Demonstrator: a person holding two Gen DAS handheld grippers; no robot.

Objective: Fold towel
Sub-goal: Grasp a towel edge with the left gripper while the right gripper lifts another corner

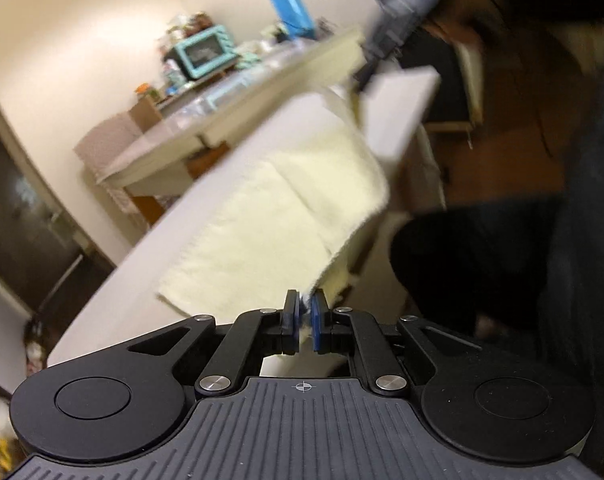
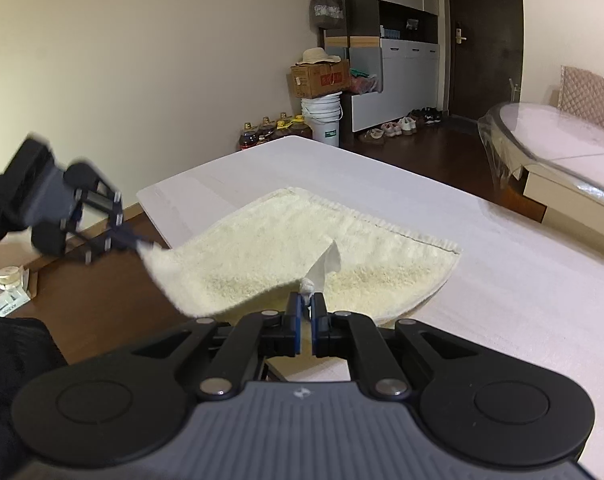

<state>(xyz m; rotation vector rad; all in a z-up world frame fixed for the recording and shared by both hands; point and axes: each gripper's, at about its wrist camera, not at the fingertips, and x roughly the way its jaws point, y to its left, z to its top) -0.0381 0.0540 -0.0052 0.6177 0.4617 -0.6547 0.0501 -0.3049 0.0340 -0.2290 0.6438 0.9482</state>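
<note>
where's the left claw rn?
In the right wrist view, the left claw is at far left, off the white table's edge, pinching a lifted corner of the cream towel.

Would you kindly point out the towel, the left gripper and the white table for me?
towel [image 2: 262,256]: right wrist view, on its fluffy middle.
left gripper [image 2: 136,242]: right wrist view, at its fingertips, pinching a towel corner.
white table [image 2: 522,300]: right wrist view, on bare top.

A white table [image 2: 522,280] carries a cream towel [image 2: 366,248], whose near edge seems lifted off it.
</note>
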